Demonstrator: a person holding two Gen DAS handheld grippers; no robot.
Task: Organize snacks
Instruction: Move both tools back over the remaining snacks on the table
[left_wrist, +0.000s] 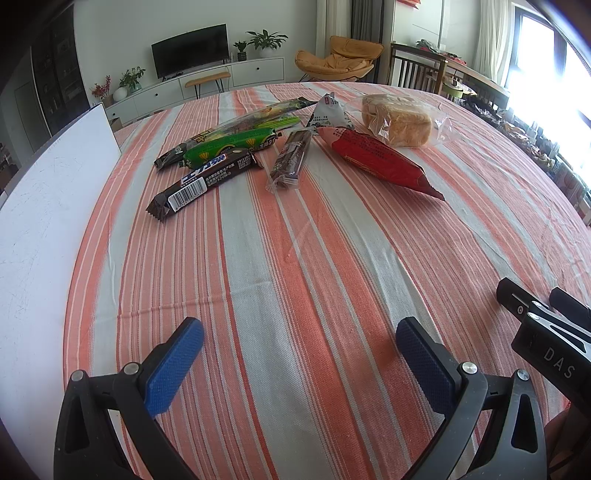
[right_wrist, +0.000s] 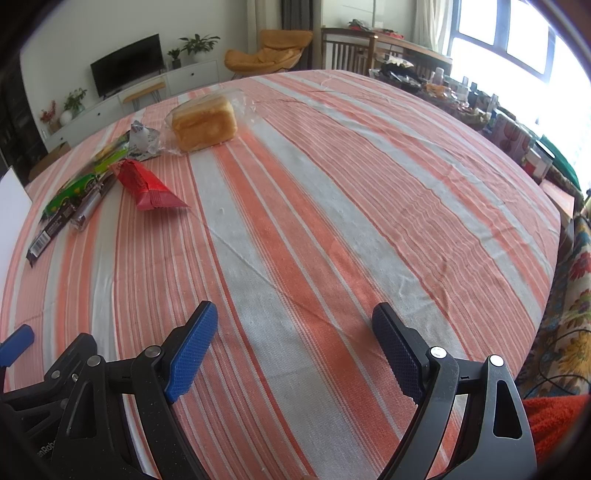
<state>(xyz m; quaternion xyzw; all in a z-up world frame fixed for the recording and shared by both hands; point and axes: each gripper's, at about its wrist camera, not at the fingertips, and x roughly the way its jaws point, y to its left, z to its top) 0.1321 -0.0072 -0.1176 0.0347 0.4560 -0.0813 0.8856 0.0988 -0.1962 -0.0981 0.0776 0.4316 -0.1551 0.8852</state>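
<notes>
Striped orange-and-white cloth covered the desk (left_wrist: 332, 258), and the snacks lay in a loose cluster at its far side, well apart from both our tongs. We held the left tongs (left_wrist: 299, 347) wide with nothing between the blue pads, and the right tongs (right_wrist: 295, 343) equally wide and empty, both hovering over bare cloth near our edge. From the left view the cluster sat ahead and slightly left: a dark chocolate bar (left_wrist: 201, 182) nearest, its long axis running diagonally away to the right, a green pack (left_wrist: 231, 146) just behind it, a slim brown bar (left_wrist: 290, 158) beside them, a red pack (left_wrist: 380, 160) slanting toward our right, and the bagged bread (left_wrist: 397, 123) farthest. From the right view everything lay far off to the left. We judged the left hand nearer to the chocolate bar, and a grasp across its narrow width would call for turning the tongs to cross that diagonal.
</notes>
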